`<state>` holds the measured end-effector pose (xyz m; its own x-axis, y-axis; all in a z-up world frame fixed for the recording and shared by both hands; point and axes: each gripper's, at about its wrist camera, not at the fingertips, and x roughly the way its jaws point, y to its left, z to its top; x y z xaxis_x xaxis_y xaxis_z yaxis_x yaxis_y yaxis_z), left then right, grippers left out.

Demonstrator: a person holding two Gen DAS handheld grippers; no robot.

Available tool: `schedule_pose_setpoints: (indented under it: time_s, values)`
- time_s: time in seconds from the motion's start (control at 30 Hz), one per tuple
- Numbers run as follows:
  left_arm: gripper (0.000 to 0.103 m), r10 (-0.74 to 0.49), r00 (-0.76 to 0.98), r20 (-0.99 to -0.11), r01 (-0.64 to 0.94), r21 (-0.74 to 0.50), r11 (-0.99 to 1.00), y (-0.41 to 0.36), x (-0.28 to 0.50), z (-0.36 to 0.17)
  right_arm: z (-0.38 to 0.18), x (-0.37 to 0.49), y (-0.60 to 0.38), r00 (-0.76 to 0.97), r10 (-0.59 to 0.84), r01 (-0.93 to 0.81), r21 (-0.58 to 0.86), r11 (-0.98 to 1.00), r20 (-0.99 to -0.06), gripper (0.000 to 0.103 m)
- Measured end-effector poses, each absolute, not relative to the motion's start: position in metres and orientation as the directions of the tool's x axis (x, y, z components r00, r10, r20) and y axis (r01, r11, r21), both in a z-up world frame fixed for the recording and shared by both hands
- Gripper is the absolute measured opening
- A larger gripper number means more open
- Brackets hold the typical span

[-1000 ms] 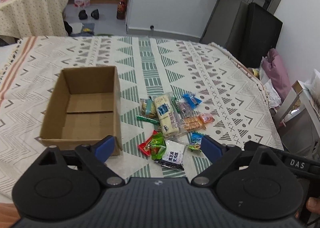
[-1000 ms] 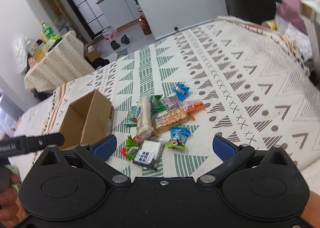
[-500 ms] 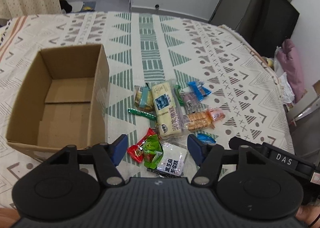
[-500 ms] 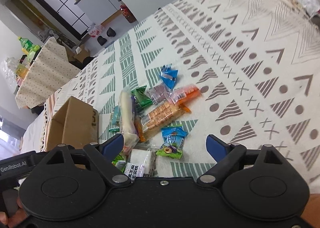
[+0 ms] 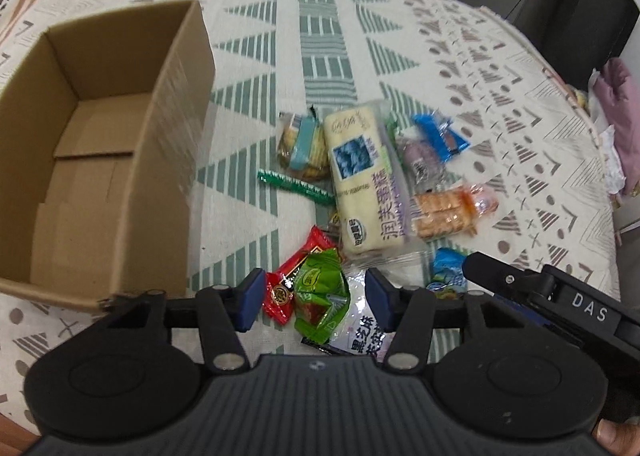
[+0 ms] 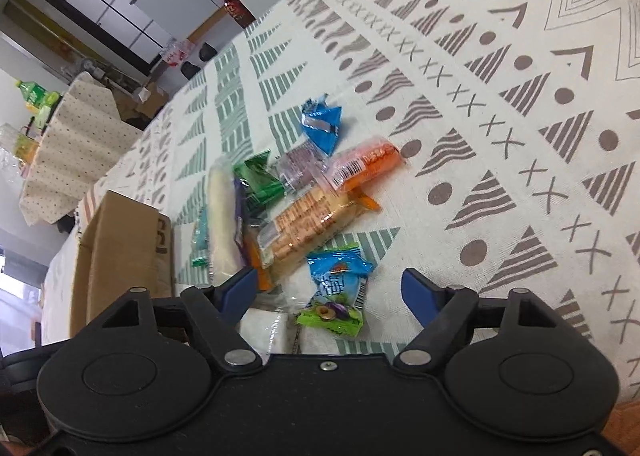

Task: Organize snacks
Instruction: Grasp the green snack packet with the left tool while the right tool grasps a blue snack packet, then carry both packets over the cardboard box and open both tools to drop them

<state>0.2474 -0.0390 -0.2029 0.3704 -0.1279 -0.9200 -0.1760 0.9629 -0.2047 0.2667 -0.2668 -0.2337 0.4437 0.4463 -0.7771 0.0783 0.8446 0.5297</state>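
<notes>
Left gripper (image 5: 311, 299) spread over green crinkly foil snack packet (image 5: 322, 286) on patterned cloth, beside empty brown cardboard box (image 5: 92, 144).
Packet looks light, soft, slippery; pinch its puffed middle. Right gripper (image 6: 329, 290) spread, empty.

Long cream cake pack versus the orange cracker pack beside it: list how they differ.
The long cream cake pack is the larger; the orange cracker pack is shorter and slimmer. The cake pack is pale with a blue picture panel and printed characters; the cracker pack is clear with orange ends, its crackers showing. Both lie flat in the pile on the patterned cloth, edges touching.
</notes>
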Motion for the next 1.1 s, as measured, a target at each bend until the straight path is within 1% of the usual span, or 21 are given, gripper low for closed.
schedule_pose_setpoints:
  time_s: [0.1,0.2,0.23,0.27,0.3,0.33,0.37,0.53,0.63,0.87,1.1]
  values:
    - [0.050,-0.120,0.362,-0.924,-0.170,-0.192,0.967,-0.042,0.251,-0.210,-0.241,0.270,-0.263,0.426,0.432,0.081,0.509,0.857,-0.795,0.075]
    - [0.040,-0.131,0.326,-0.936,-0.167,-0.194,0.967,-0.046,0.256,-0.221,-0.246,0.272,-0.261,0.418,0.426,0.080,0.500,0.863,-0.802,0.073]
    - [0.038,-0.136,0.321,-0.937,-0.164,-0.196,0.967,-0.047,0.258,-0.223,-0.247,0.272,-0.260,0.419,0.420,0.080,0.493,0.866,-0.805,0.068]
    - [0.036,-0.136,0.322,-0.937,-0.159,-0.195,0.968,-0.048,0.259,-0.224,-0.247,0.272,-0.260,0.425,0.412,0.082,0.487,0.869,-0.806,0.060]
    - [0.034,-0.135,0.326,-0.936,-0.150,-0.192,0.970,-0.049,0.260,-0.223,-0.248,0.272,-0.261,0.431,0.403,0.088,0.483,0.871,-0.807,0.054]
    - [0.033,-0.134,0.330,-0.935,-0.140,-0.188,0.972,-0.050,0.261,-0.223,-0.249,0.272,-0.262,0.432,0.398,0.094,0.479,0.873,-0.809,0.041]
    - [0.032,-0.137,0.334,-0.932,-0.133,-0.191,0.973,-0.050,0.261,-0.222,-0.250,0.272,-0.264,0.427,0.405,0.099,0.487,0.868,-0.809,0.036]
    - [0.029,-0.153,0.363,-0.919,-0.123,-0.210,0.970,-0.049,0.255,-0.213,-0.244,0.267,-0.261,0.441,0.420,0.071,0.498,0.864,-0.793,0.033]
    - [0.029,-0.170,0.381,-0.909,-0.131,-0.235,0.963,-0.048,0.248,-0.208,-0.235,0.261,-0.260,0.462,0.417,0.048,0.491,0.870,-0.783,0.033]
    - [0.029,-0.172,0.457,-0.873,-0.119,-0.251,0.961,-0.047,0.223,-0.184,-0.217,0.250,-0.254,0.488,0.430,-0.019,0.483,0.875,-0.759,0.033]
    - [0.029,-0.156,0.541,-0.826,-0.165,-0.286,0.944,-0.036,0.204,-0.156,-0.196,0.232,-0.247,0.512,0.459,-0.068,0.499,0.864,-0.726,0.033]
